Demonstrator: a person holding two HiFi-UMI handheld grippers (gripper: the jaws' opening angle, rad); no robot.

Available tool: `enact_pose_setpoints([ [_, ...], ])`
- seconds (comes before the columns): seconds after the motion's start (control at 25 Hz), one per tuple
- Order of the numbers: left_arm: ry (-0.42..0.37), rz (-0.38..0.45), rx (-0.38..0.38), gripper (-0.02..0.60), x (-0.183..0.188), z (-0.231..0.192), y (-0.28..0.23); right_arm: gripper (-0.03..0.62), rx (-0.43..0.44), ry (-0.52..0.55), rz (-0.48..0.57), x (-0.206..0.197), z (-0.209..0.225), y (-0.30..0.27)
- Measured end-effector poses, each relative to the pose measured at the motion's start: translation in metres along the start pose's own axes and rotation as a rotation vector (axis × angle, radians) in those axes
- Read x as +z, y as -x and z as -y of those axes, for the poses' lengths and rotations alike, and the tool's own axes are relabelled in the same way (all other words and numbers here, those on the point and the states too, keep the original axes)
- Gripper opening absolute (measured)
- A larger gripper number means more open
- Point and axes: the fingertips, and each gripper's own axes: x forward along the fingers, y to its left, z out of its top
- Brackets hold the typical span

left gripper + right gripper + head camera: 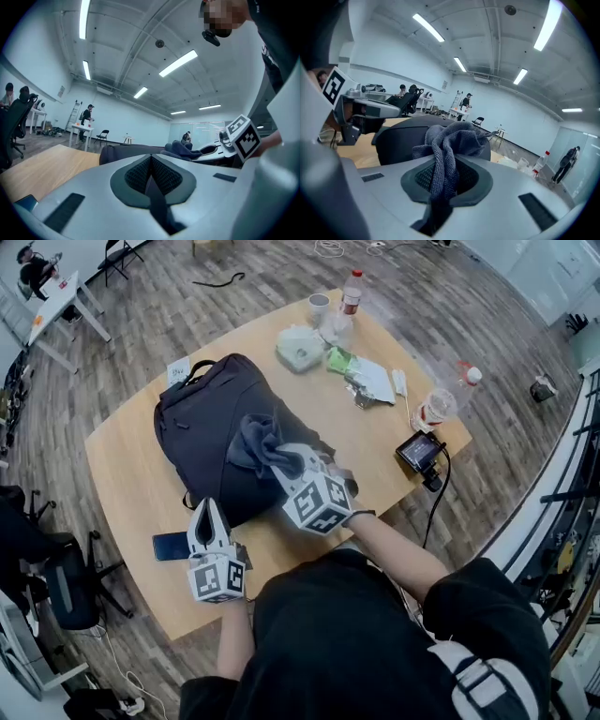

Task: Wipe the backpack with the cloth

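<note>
Jaws of right gripper [289, 463] clamp cloth [257, 441] atop backpack [202, 413] (left gripper's [208, 510] together) on wooden table [122, 474]

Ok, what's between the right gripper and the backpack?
The grey cloth: the right gripper pinches it, bunched over the backpack. Head view and right gripper view both show it.

Looks along the right gripper [446, 183], jaws pinched on a grey cloth [452, 140] bunched above the pads. Takes in a dark backpack [396, 136] right behind the bunch, lying on a wooden table [354, 157]. Catches the left gripper [391, 110] at far left and a red-capped bottle [542, 161] at far right.
</note>
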Motion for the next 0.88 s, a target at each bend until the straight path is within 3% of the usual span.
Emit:
enact_pose_setpoints([
  [0.28,-0.04,-0.026,-0.053,0.017,-0.005,0.028,-0.004,0.054,0.017,-0.137,0.061,-0.015,-0.011,0.015],
  [0.88,-0.046,-0.051,-0.055,0.017,-0.012,0.027,-0.012,0.054,0.013,-0.143,0.049,-0.016,-0.013,0.015],
])
